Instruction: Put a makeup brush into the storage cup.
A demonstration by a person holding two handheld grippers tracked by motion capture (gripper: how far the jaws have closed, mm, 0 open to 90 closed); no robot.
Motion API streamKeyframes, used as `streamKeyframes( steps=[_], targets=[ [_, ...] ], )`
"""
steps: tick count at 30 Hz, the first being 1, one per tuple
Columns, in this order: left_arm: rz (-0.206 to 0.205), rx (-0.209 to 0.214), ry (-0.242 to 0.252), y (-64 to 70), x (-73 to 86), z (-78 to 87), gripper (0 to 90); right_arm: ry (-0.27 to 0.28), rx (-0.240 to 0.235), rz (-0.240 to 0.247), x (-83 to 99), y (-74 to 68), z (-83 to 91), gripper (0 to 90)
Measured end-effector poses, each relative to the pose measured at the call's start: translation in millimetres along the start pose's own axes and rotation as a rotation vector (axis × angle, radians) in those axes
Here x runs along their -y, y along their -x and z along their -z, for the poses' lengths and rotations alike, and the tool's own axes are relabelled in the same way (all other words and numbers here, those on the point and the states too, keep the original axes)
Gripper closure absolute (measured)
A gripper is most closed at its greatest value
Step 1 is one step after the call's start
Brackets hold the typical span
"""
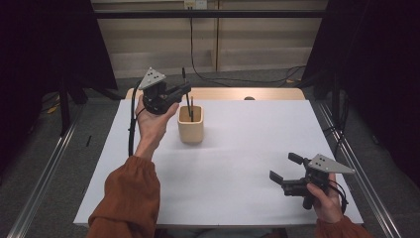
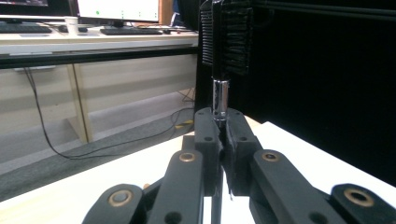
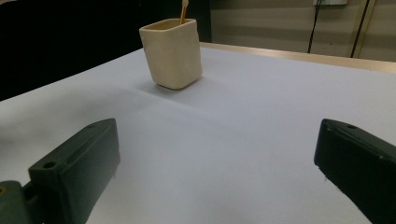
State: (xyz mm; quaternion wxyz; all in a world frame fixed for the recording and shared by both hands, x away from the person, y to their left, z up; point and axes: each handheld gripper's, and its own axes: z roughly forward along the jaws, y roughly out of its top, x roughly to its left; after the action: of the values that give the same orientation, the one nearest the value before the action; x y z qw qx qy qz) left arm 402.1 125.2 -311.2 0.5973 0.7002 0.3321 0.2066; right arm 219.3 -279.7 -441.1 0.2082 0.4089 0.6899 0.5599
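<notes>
Holding a slim brush [image 2: 221, 100] upright, the left gripper [image 1: 184, 90] hangs above the beige pen cup [image 1: 191, 125] at about the 11 o'clock part of the white worktop [image 1: 237, 163]. Its jaws are pinched shut on the brush's shaft: in the left gripper view the metal ferrule rises straight out from between the two black jaws, with the dark bristle head above it and the thin handle running down below them. In the high view the same brush shows as a thin dark rod [image 1: 183, 75] sticking up past the gripper.

The relation that matters is vertical. The brush's long axis stands near plumb, and the cup's open mouth lies below the gripper and slightly toward 5 o'clock from it. A second dark stick [image 1: 191, 109] already stands in the cup, leaning against the inside. From these views one cannot tell whether the held brush's lower end is inside the rim or just above it.

The left hand [image 1: 151, 121] is plainly the nearer one; the cup sits just beside its wrist. The right gripper [image 1: 283, 171] rests low near the 4 o'clock corner of the worktop, well apart from the cup, its jaws spread wide and holding nothing. In the right gripper view the cup [image 3: 172, 52] stands at 11 o'clock beyond the two parted jaws, bare worktop between.

A likely next move is a straight lowering of the brush into the cup.
</notes>
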Motion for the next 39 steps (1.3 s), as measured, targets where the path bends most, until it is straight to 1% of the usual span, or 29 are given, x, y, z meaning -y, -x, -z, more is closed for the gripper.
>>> streamKeyframes(
  steps=[4,5,9,12,15,16,19,26,29,31,35,39],
  targets=[
    [0.021,-0.010,0.007,-6.6,-0.1,-2.1,85.8,-0.002,0.001,0.000,0.2,0.3,0.1,0.0],
    [0.019,-0.013,0.000,-8.8,-0.2,-2.5,85.8,-0.003,0.001,0.003,0.3,0.3,0.1,0.0],
    [0.030,-0.020,0.008,-12.9,0.8,-3.8,85.8,-0.001,-0.001,0.001,0.4,0.2,0.2,0.0],
    [0.017,-0.029,0.000,-13.4,2.2,-5.3,85.8,0.000,0.000,-0.001,0.4,0.2,0.2,0.0],
    [0.016,-0.029,-0.005,-14.1,3.8,-7.0,85.8,0.002,0.000,-0.003,0.5,0.2,0.3,0.0],
    [0.009,-0.025,-0.011,-14.3,4.7,-7.7,85.8,0.002,0.000,-0.003,0.6,0.2,0.2,0.0],
    [0.001,-0.021,-0.026,-14.1,8.3,-11.0,85.7,0.000,0.005,0.000,0.5,0.7,0.2,0.0],
    [0.012,-0.021,-0.037,-16.6,17.0,-15.4,85.7,0.003,0.002,-0.005,0.6,1.2,0.3,0.0],
    [0.018,-0.027,-0.041,-18.6,20.8,-16.5,85.7,0.003,0.002,-0.006,0.7,1.2,0.5,0.0],
    [0.034,-0.034,-0.044,-19.4,24.3,-18.3,85.7,0.002,-0.003,-0.004,0.8,0.9,0.3,0.0],
    [0.021,-0.037,-0.068,-18.4,30.0,-23.5,85.7,-0.001,-0.005,-0.001,1.1,0.5,0.1,0.0],
    [0.026,-0.040,-0.074,-19.7,35.8,-24.8,85.7,-0.004,-0.004,0.001,1.4,0.7,0.5,0.1]
  ],
)
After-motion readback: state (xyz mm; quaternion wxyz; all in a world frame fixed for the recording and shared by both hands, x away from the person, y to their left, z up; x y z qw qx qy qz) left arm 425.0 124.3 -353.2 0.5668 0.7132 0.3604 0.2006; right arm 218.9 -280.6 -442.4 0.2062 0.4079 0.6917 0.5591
